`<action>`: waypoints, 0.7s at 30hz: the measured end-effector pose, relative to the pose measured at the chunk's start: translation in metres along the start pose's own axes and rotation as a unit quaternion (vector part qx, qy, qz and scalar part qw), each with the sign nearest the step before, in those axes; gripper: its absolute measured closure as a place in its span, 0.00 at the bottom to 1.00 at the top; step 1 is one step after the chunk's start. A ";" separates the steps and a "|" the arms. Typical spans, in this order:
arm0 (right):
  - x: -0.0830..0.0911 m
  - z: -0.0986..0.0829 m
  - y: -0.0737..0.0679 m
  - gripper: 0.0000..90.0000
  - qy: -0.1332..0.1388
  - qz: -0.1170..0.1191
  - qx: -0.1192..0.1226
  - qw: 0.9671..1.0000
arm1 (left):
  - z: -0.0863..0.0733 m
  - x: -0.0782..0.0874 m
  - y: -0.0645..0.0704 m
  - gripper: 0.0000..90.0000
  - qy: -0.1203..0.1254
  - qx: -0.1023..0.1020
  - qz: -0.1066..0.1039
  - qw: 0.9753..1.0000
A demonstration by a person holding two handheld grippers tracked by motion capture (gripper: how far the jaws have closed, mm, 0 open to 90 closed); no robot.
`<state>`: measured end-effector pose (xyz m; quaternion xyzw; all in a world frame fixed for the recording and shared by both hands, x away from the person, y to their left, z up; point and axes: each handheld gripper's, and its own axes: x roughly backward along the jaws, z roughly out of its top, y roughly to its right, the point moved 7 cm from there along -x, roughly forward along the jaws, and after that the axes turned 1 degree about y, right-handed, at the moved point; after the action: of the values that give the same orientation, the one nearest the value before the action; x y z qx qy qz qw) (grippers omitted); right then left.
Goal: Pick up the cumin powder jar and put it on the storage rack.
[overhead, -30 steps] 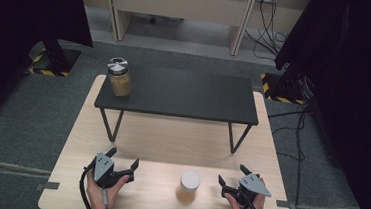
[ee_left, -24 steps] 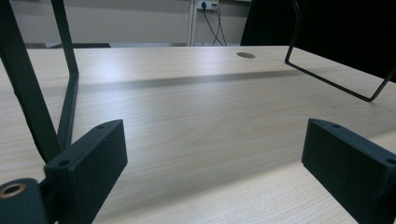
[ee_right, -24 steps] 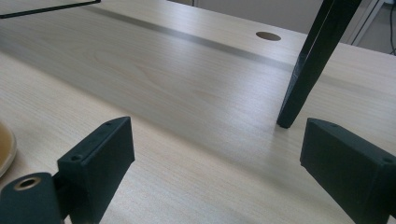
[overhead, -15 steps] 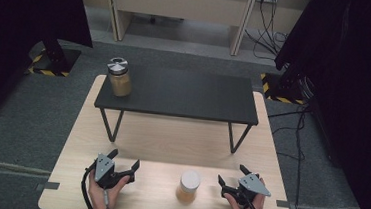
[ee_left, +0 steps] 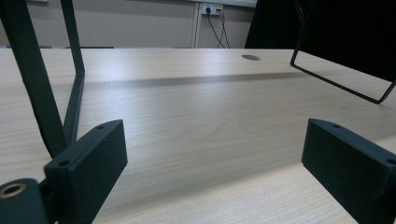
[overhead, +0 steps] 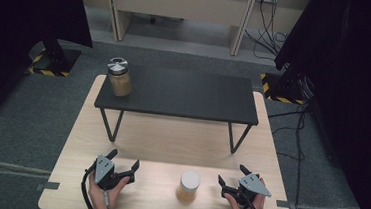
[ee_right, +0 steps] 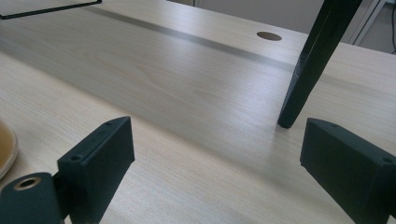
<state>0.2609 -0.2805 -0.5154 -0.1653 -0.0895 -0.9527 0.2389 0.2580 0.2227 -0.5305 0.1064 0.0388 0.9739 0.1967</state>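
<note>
A jar with a white lid (overhead: 188,185) and tan contents stands on the wooden table (overhead: 171,133) near its front edge, between my two grippers. A second jar with a silver lid (overhead: 118,76) stands on the left end of the black raised shelf (overhead: 184,94). My left gripper (overhead: 124,161) rests on the table left of the white-lidded jar, open and empty; its black jaws (ee_left: 212,161) stand wide apart. My right gripper (overhead: 232,174) rests to the jar's right, also open and empty (ee_right: 215,161). A sliver of the jar's base (ee_right: 5,147) shows at the left edge.
The shelf's thin black legs (overhead: 110,125) (overhead: 236,137) stand on the table ahead of the grippers; one leg (ee_right: 313,65) is close in front of the right gripper. Grey carpet surrounds the table. Dark curtains hang on both sides, with cables (overhead: 302,119) on the floor at right.
</note>
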 end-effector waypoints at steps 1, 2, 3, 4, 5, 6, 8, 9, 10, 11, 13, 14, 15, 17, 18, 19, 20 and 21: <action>0.000 0.000 0.000 0.11 0.000 0.000 0.000 1.000 | 0.000 0.000 0.000 0.07 -0.001 0.001 -0.001 1.000; 0.000 0.000 0.000 0.11 -0.001 0.000 0.001 1.000 | 0.000 0.000 0.000 0.07 -0.001 0.001 -0.001 1.000; 0.000 0.000 -0.001 0.11 -0.002 0.000 0.002 1.000 | 0.000 0.001 0.000 0.07 0.000 0.001 0.000 1.000; 0.000 0.000 -0.001 0.11 -0.002 0.000 0.002 1.000 | 0.000 0.001 0.000 0.07 0.002 0.001 -0.001 1.000; 0.000 0.000 -0.001 0.11 -0.002 -0.001 0.003 1.000 | -0.001 0.001 0.000 0.07 0.002 0.001 -0.001 1.000; 0.000 0.000 -0.001 0.11 -0.001 -0.001 0.003 1.000 | 0.000 0.001 -0.001 0.07 0.002 0.001 -0.001 1.000; 0.000 0.000 0.000 0.11 0.000 0.000 0.002 1.000 | 0.000 0.001 0.000 0.07 0.001 0.002 0.000 1.000; 0.000 0.000 0.000 0.11 0.000 0.000 0.001 1.000 | 0.000 0.001 0.000 0.07 0.001 0.002 0.001 1.000; 0.000 0.000 0.000 0.11 0.000 0.000 0.001 1.000 | 0.000 0.001 0.000 0.07 0.001 0.001 0.001 1.000; 0.000 0.000 0.000 0.11 0.000 0.000 0.001 1.000 | 0.000 0.001 0.000 0.07 0.001 0.000 0.001 1.000; 0.000 0.000 0.000 0.11 0.001 0.000 0.002 1.000 | -0.001 0.001 0.000 0.07 0.003 0.001 0.002 1.000; 0.000 0.000 0.000 0.11 0.001 0.000 0.002 1.000 | -0.001 0.001 0.000 0.07 0.003 0.002 0.002 1.000; 0.000 0.000 0.000 0.11 0.001 0.000 0.003 1.000 | -0.001 0.001 0.000 0.07 0.003 0.003 0.002 1.000; 0.000 0.000 0.000 0.11 0.001 0.001 0.003 1.000 | -0.001 0.001 0.000 0.07 0.004 0.003 0.003 1.000; 0.000 0.000 0.000 0.11 0.000 0.001 0.002 1.000 | -0.001 0.001 0.000 0.07 0.004 0.003 0.002 1.000; 0.000 0.000 0.000 0.11 0.000 0.001 0.002 1.000 | -0.001 0.001 0.000 0.07 0.004 0.003 0.002 1.000; 0.000 0.000 0.000 0.11 0.000 0.001 0.002 1.000 | -0.001 0.001 0.000 0.07 0.004 0.003 0.002 1.000; 0.000 0.000 0.000 0.11 0.000 0.001 0.002 1.000 | -0.001 0.001 0.000 0.07 0.005 0.004 0.002 1.000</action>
<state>0.2609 -0.2802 -0.5154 -0.1651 -0.0911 -0.9524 0.2396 0.2567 0.2235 -0.5313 0.1026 0.0435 0.9745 0.1945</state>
